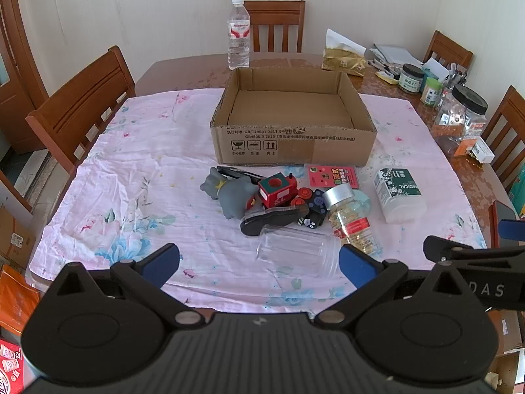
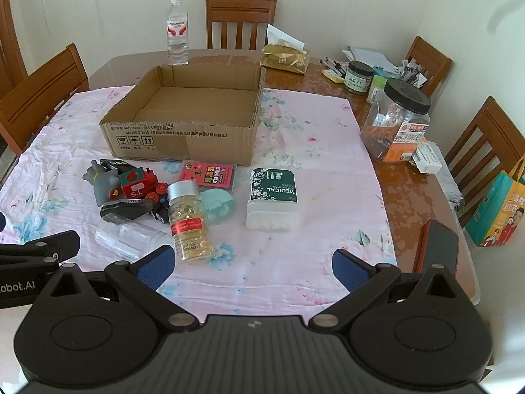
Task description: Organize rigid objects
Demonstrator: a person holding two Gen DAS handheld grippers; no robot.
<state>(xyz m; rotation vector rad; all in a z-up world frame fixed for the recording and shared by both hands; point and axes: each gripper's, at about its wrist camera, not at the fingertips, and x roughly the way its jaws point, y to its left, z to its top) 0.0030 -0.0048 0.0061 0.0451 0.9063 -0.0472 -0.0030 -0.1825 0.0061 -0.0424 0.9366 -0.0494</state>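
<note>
The cotton-swab box (image 2: 272, 197) near the worktop's right edge reads "MEDICAL". The red toy train (image 2: 139, 185) bears "S.L". The cardboard box (image 1: 292, 146) front carries "GB/T29601 2013", "GB4806.9 2023" and handling symbols. The left gripper's body shows "obot.AI" in the right wrist view

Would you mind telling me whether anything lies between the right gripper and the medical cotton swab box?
Nothing visible does. The right gripper is open, with only bare floral tablecloth between it and the medical cotton swab box. The pill bottle lies off to the left, clear of that path.
</note>
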